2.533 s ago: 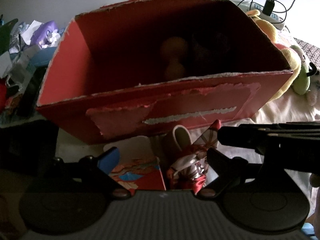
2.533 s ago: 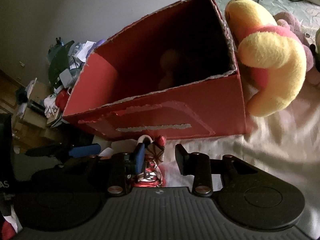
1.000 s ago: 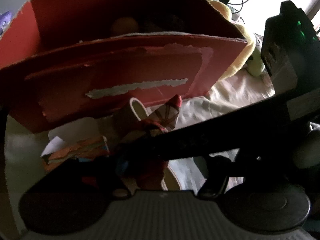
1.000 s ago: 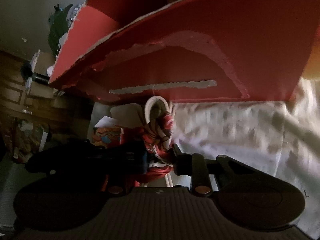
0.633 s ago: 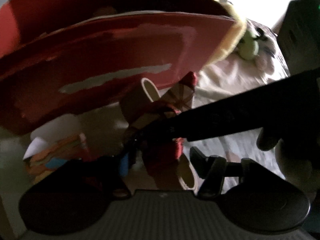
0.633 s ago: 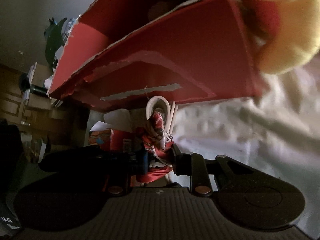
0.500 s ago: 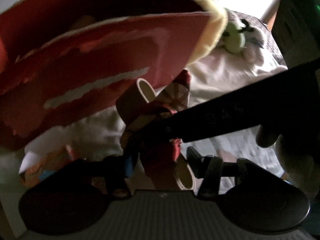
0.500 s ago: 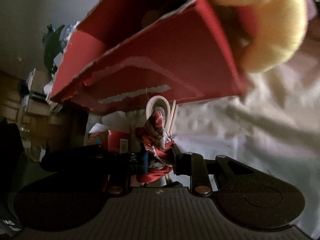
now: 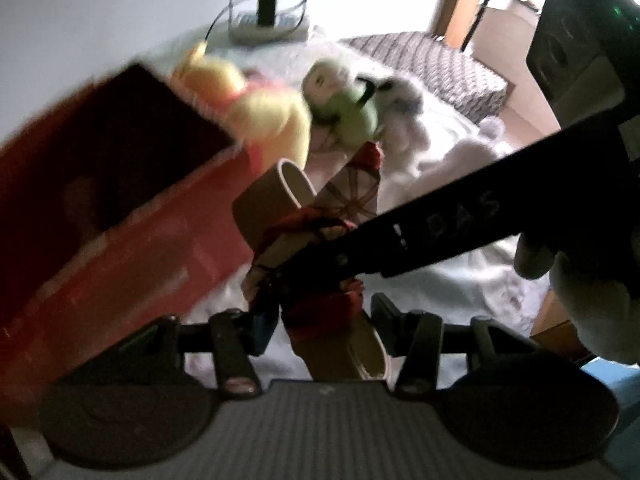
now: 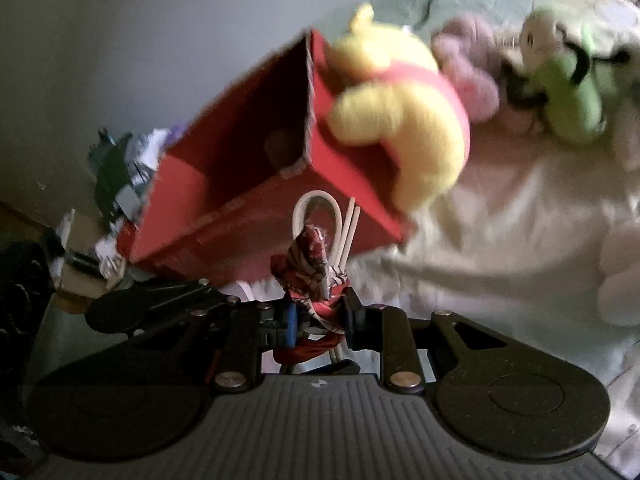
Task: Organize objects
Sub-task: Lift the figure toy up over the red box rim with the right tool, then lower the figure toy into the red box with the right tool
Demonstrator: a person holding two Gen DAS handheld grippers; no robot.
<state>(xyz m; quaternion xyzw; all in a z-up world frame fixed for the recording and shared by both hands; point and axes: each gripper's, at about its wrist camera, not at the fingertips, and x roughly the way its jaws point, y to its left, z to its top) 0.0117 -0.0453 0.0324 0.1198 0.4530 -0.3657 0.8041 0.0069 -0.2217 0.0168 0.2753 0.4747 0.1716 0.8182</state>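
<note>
— Between my right tongs (image 10: 318, 322), what is that?

— A red cloth-wrapped bundle (image 10: 310, 280) with a pale loop handle and two thin sticks. The right tongs are pinched on its lower half, one pad on each side, and the top pokes up toward twelve o'clock.

— And the left tongs (image 9: 320, 322)?

— Spread apart, gripping nothing. In the left view the bundle (image 9: 320, 240) sits between and just above those fingers, with the right tool's black arm crossing in from three o'clock to hold it.

— Where does it go?

— My guess is the red cardboard box (image 10: 248, 184), open at the top, at about eleven o'clock from the bundle in the right view. It stands on the bed (image 10: 500, 240), with the yellow plush bear (image 10: 400, 112) leaning against its wall at one o'clock.

— How do I do this well?

— Keep the pinch firm; cloth slips, and the sticks look loose. I'd lift until the bundle clears the torn rim, carry it over the opening, lower it inside, then release. Keep the left tongs out of the way. The view is blurred, so slower is safer.
</note>
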